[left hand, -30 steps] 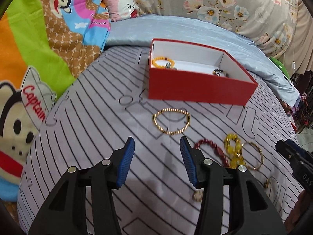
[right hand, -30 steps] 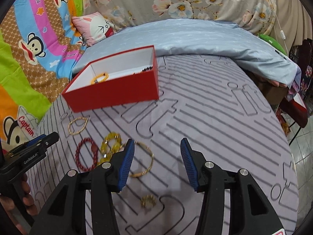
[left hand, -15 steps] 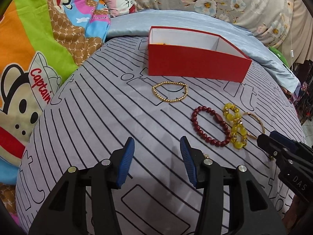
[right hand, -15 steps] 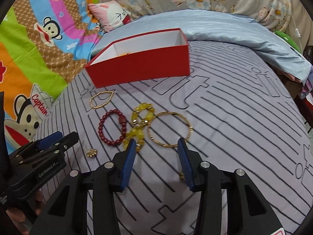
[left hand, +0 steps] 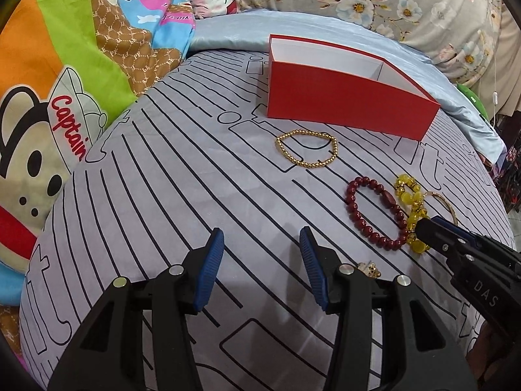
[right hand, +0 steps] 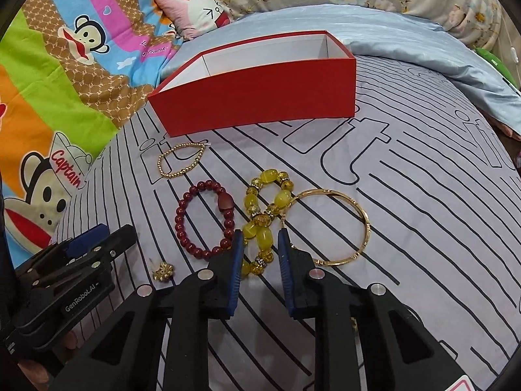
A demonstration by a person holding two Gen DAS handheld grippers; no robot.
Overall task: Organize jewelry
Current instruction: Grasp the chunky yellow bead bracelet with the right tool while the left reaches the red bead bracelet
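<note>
"Captain" on blanket [left hand: 70,127]; "GenRobot.AI" on left tool [right hand: 97,238]; "DAS" on right tool [left hand: 423,231].

work surface was a bed under a grey sheet [left hand: 169,195] with black line print — a pale blue quilt [right hand: 407,29] lay behind it. a bright monkey-cartoon blanket [left hand: 65,65] covered the left side, a pink pillow [right hand: 195,9] and floral fabric [left hand: 407,3] at the back.

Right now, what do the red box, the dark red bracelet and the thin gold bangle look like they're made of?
Red box: probably stiff cardboard, matte red outside, plain white inside, with thin, sharp-edged walls. Dark red bracelet: glossy round beads, maybe polished stone, glass or lacquered wood; the shine alone doesn't settle it. Gold bangle: a thin rigid hoop with a bright metallic gleam, likely gold-coloured metal.
</note>
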